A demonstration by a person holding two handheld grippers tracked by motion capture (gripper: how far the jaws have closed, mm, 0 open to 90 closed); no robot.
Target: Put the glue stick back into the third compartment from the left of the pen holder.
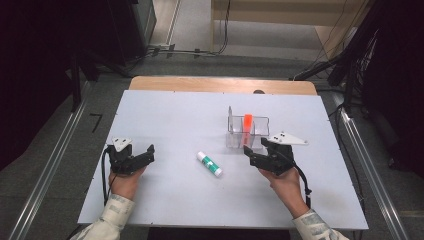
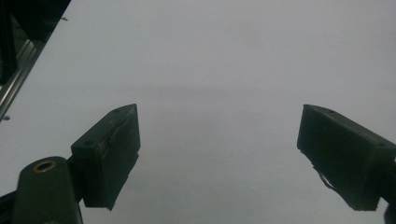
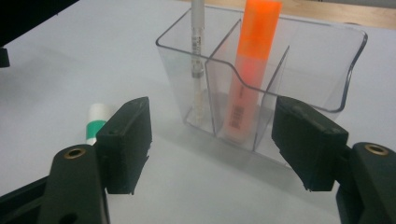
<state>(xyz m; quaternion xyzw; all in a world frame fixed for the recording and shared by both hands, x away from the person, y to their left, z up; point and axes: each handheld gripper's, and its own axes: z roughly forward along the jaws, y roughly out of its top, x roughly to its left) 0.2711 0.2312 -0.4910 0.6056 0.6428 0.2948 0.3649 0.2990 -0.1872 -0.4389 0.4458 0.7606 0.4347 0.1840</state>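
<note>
A clear plastic organizer [image 1: 261,121] with several compartments stands at the table's right middle. An orange highlighter [image 1: 247,125] stands upright in one compartment and a thin white pen [image 1: 230,116] in the one beside it. On the table to the organizer's left and a little nearer lies a white glue stick [image 1: 209,163] with a green band. My right gripper [image 1: 254,152] is open just in front of the organizer, jaws wide and empty. The right gripper view has the organizer [image 3: 327,70], highlighter [image 3: 252,60], pen [image 3: 197,56] and glue stick [image 3: 97,119] beyond the right gripper [image 3: 211,105]. My left gripper [image 1: 149,154] [image 2: 219,116] is open over bare table.
The white table [image 1: 165,110] has a wooden strip along its far edge. Metal rails run down both sides on the floor, with dark equipment and cables beyond. A person's hands and sleeves come in from the near edge.
</note>
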